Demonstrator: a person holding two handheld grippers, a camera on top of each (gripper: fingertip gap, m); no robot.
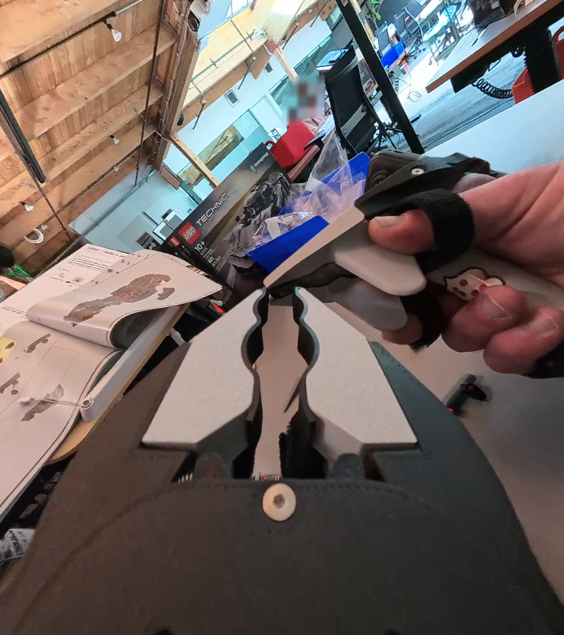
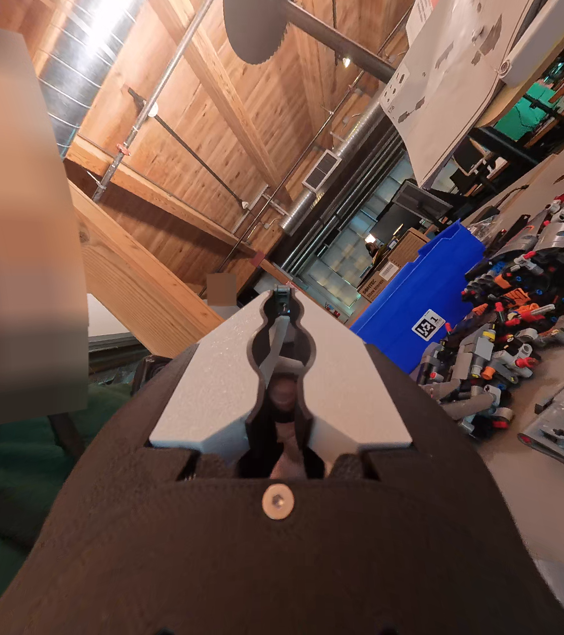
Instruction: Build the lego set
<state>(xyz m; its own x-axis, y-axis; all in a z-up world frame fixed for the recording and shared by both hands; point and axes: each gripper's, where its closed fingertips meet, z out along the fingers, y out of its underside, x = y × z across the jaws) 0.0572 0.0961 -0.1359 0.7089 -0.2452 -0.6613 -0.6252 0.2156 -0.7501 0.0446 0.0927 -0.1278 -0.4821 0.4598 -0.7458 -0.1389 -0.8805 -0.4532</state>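
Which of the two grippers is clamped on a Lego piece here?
The right gripper: its tips pinch a small dark piece. The left gripper has its jaws apart, with a visible gap between them.

Both views bright, daylight-mixed, strongly fisheye: straight beams bow toward the edges. Left wrist view: skylight [image 1: 239, 20] at 12 o'clock blown out; small ceiling spot lamps [image 1: 115, 32] at 11 o'clock. Nearby hand [image 1: 500, 268] at 3 o'clock slightly soft. Right wrist view: glare streak on metal duct [image 2: 88, 51] at 11 o'clock; lego pile [image 2: 500, 326] at 3 o'clock smeared, soft.
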